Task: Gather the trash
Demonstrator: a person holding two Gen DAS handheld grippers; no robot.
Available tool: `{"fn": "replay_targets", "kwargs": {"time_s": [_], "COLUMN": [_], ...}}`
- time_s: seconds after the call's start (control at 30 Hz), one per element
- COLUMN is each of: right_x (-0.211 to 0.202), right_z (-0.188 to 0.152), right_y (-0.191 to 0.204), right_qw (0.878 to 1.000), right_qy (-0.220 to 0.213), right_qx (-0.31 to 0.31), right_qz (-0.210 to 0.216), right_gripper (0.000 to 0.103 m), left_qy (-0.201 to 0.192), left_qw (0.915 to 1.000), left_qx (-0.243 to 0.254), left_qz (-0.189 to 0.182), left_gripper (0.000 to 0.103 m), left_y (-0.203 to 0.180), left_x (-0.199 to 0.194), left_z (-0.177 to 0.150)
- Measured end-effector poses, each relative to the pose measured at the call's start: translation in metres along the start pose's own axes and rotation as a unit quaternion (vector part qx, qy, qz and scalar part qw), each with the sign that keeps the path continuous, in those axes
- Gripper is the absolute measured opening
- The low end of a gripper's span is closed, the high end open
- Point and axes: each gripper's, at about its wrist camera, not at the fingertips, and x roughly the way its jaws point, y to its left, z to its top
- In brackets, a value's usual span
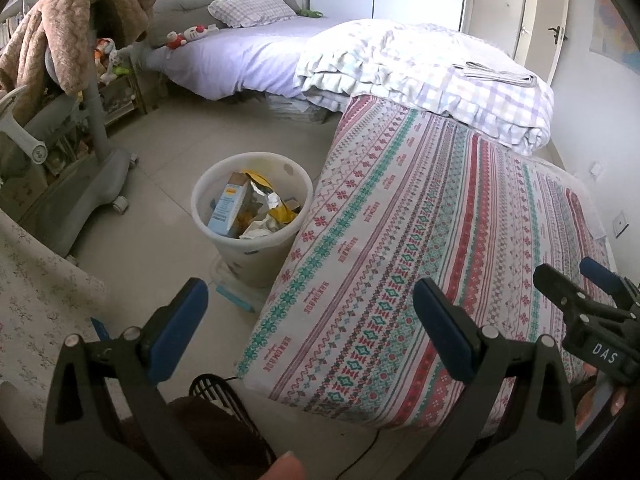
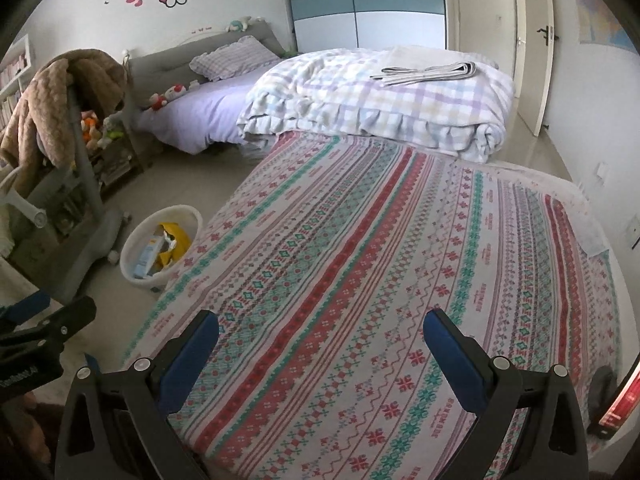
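A white round bin (image 1: 208, 184) stands on the floor against the left side of the patterned bed (image 1: 420, 240). Inside lie a blue-and-white carton (image 1: 229, 212), a yellow foil wrapper (image 1: 266, 194) and crumpled paper. In the right wrist view the same bin (image 2: 132, 246) sits lower left with the yellow wrapper (image 2: 176, 240) showing. My left gripper (image 1: 310, 312) is open and holds nothing, over the bed's near corner, short of the bin. My right gripper (image 2: 320, 340) is open and holds nothing above the patterned sheet (image 2: 360, 260); it also shows at far right in the left view (image 1: 568, 276).
A folded checked quilt (image 2: 380, 104) with a folded newspaper (image 2: 432, 71) on top lies at the far end of the bed. A grey wheeled chair (image 1: 92, 184) draped with a brown plush blanket (image 1: 60, 40) stands left of the bin. A black fan (image 1: 216, 390) sits by the bed's near corner.
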Motion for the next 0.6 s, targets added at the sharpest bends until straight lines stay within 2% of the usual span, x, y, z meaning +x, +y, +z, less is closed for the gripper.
{"fn": "replay_targets", "kwargs": {"time_s": [0.6], "right_x": [-0.0004], "right_z": [-0.002], "right_y": [0.0007], "right_qw": [1.0], "right_qy": [0.002], "right_qx": [0.001], "right_qz": [0.002], "right_gripper": [0.103], "left_qy": [0.004], "left_qw": [1.0], "left_qx": [-0.002], "left_qz": [0.002], "left_gripper": [0.102], "left_y": [0.002], "left_x": [0.0015], "left_z": [-0.0015]}}
